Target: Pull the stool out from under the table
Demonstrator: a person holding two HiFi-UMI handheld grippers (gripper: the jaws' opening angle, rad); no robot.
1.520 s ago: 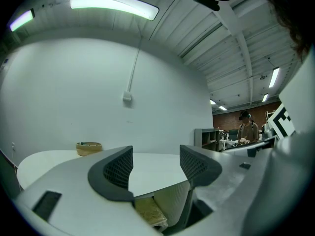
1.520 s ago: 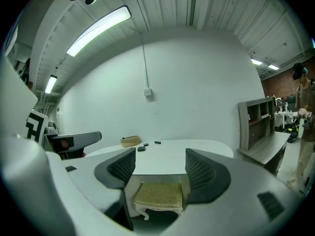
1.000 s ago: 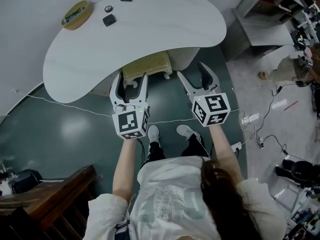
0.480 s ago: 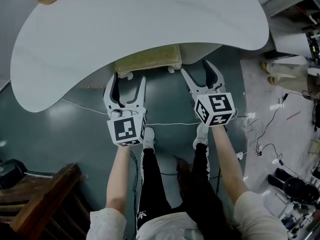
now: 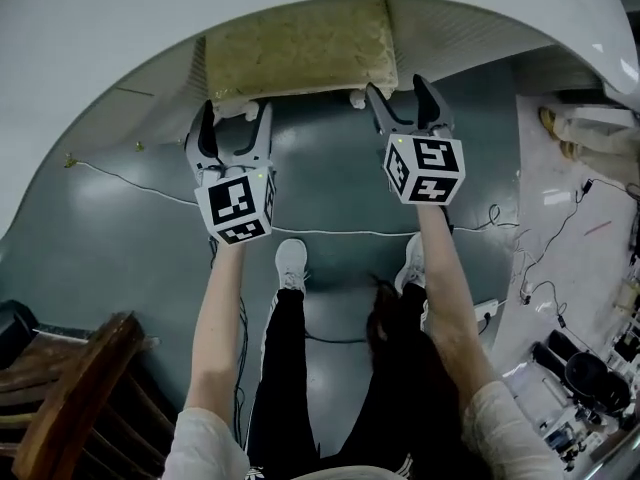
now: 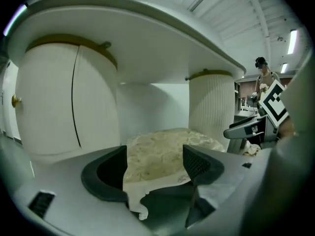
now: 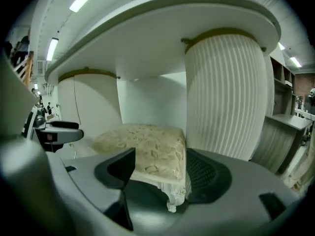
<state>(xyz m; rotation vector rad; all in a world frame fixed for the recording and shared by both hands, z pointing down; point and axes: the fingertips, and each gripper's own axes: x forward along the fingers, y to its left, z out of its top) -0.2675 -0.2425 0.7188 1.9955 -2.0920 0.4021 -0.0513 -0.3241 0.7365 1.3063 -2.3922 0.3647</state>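
Two open: left hand-held gripper, jaws just widened; right hand-held gripper. Stool upper centre, ungripped. Risk: shallow bite slips off during pull.

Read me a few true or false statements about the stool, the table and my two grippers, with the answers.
1. The stool stands under the table. True.
2. The left gripper is clamped on the stool. False: its jaws stand apart and have just been opening. The stool's corner leg is between them, not gripped.
3. The right gripper is open. True.
4. The stool's seat is plain black. False: it is pale with a leafy pattern.
5. A cable lies across the floor. True.
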